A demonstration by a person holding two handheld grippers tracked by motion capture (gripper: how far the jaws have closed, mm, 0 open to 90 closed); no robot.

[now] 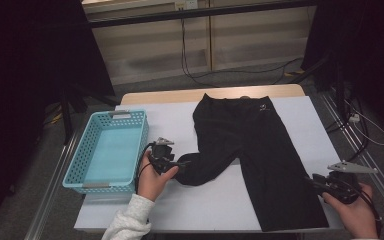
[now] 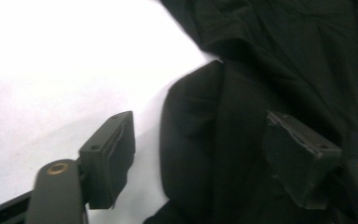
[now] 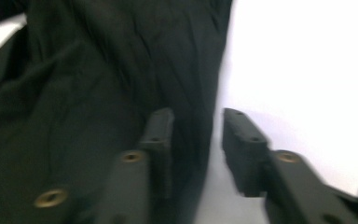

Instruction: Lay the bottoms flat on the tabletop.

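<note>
**Black shorts laid flat, both grippers at the leg hems**

Nearest the camera, a pale knit sleeve leads up to the left hand, which holds the left gripper at the end of the shorter, crumpled leg of the black shorts. In the left gripper view its jaws stand apart, with the folded hem lying between the pads but not pinched. On the other side, the right hand brings the right gripper to the outer edge of the longer leg. In the right gripper view its jaws are parted, straddling the fabric edge without pressing on it.

The step in hand looks like taking hold of both legs for a fold or a lift. To do it well, each gripper should slide in low, so that one pad goes under the cloth and one over it, and bite well inside the hem rather than on its very edge. The left leg is bunched, so catching all its layers matters.

The shorts are thin, matte and softly creased, with a small pale logo near the waistband. They lie on a smooth white sheet over a wooden table. A turquoise plastic basket with perforated walls sits just left of them.
</note>
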